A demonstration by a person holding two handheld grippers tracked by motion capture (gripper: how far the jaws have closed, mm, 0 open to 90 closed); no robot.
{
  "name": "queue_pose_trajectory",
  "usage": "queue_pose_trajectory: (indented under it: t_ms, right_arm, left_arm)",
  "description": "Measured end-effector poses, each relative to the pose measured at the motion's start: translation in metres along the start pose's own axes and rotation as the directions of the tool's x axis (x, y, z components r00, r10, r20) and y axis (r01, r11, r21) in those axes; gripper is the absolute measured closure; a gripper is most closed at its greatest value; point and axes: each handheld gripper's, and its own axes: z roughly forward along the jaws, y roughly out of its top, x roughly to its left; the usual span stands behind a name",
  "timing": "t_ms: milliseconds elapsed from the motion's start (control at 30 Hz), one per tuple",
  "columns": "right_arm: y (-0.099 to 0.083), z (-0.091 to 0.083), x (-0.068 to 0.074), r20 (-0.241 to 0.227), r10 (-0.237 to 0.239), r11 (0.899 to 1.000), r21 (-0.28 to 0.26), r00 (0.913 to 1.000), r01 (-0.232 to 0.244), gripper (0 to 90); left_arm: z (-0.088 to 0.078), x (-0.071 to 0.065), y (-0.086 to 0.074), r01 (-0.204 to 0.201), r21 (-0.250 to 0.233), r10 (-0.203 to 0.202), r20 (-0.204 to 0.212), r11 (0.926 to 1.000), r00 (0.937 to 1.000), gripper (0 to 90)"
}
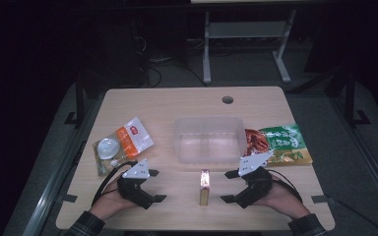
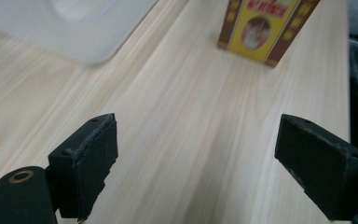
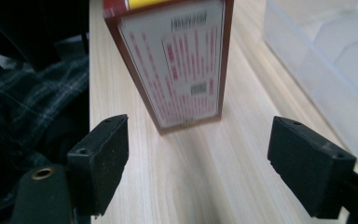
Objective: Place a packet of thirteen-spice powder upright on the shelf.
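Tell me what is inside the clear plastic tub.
The clear plastic tub looks empty: the table shows through its floor. Its frosted walls blur the corners, so something small there cannot be ruled out.

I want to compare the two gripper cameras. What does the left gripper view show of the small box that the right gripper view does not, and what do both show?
The left gripper view alone shows the small box from its yellow face with a round picture and brown edges, well ahead of the open left gripper. The right gripper view alone shows the box's white printed face with red text and barcodes, standing close before the open right gripper, and a plaid sleeve. Both show the wooden table and part of the clear plastic container.
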Motion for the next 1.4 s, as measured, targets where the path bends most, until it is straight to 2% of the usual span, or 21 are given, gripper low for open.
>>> queue_pose_trajectory:
  t_ms: [233,267,367,433,533,700,867,1033,1167,1200,1267,1333,1367,1400]
  right_arm:
    - [0.016,-0.003,0.004,-0.005,-0.023,0.999,-0.023,0.9997,0.023,18.2]
    - [0.017,-0.003,0.004,-0.002,-0.037,0.999,-0.022,0.9993,0.037,18.0]
    - [0.023,-0.003,0.007,-0.001,-0.046,0.998,-0.033,0.9989,0.046,16.5]
    - [0.027,-0.003,0.008,-0.001,-0.052,0.998,-0.041,0.9987,0.052,15.0]
    - [0.034,-0.003,0.011,-0.008,-0.052,0.997,-0.056,0.9986,0.051,14.3]
    - [0.043,-0.003,0.012,0.001,-0.07,0.993,-0.094,0.9975,0.07,13.5]
    - [0.053,0.001,0.014,-0.013,-0.094,0.989,-0.113,0.9955,0.092,13.6]
    - [0.059,0.009,0.013,-0.03,-0.111,0.989,-0.1,0.9934,0.108,13.7]
    - [0.061,0.015,0.011,-0.041,-0.113,0.99,-0.087,0.9928,0.109,14.1]
    - [0.061,0.017,0.01,-0.039,-0.127,0.989,-0.081,0.9911,0.124,14.4]
    - [0.061,0.02,0.01,-0.051,-0.115,0.991,-0.072,0.9921,0.111,15.0]
    - [0.061,0.024,0.01,-0.059,-0.117,0.992,-0.061,0.9913,0.114,15.9]
    - [0.061,0.026,0.009,-0.058,-0.132,0.99,-0.053,0.9895,0.129,16.9]
    - [0.06,0.027,0.009,-0.063,-0.126,0.991,-0.053,0.9901,0.122,18.0]
  left_arm:
    - [0.007,0.007,-0.01,0.043,0.059,-0.04,-0.043,0.9973,0.9983,12.8]
    - [0.007,0.008,-0.01,0.027,0.081,-0.024,-0.043,0.9963,0.9988,12.8]
    - [0.014,0.008,-0.01,0.055,0.083,-0.051,-0.046,0.995,0.9976,12.8]
    - [0.017,0.009,-0.01,0.044,0.107,-0.038,-0.051,0.9933,0.998,12.8]
    - [0.022,0.009,-0.01,0.05,0.115,-0.044,-0.059,0.9921,0.9973,12.8]
    - [0.026,0.009,-0.012,0.03,0.159,-0.019,-0.07,0.9868,0.9973,12.8]
    - [0.026,0.01,-0.012,0.023,0.153,-0.012,-0.073,0.9879,0.9973,12.7]
    - [0.026,0.011,-0.015,0.034,0.13,-0.025,-0.071,0.9909,0.9972,12.6]
    - [0.025,0.013,-0.018,0.019,0.119,-0.011,-0.062,0.9928,0.998,11.1]
    - [0.024,0.013,-0.019,0.023,0.113,-0.016,-0.065,0.9933,0.9978,11.0]
    - [0.024,0.013,-0.019,0.033,0.111,-0.025,-0.072,0.9932,0.9971,11.0]
    - [0.023,0.014,-0.018,0.036,0.129,-0.026,-0.076,0.9911,0.9968,11.1]
    - [0.022,0.014,-0.018,0.04,0.135,-0.029,-0.079,0.9901,0.9965,11.1]
    - [0.022,0.014,-0.017,0.043,0.14,-0.032,-0.08,0.9892,0.9963,11.2]
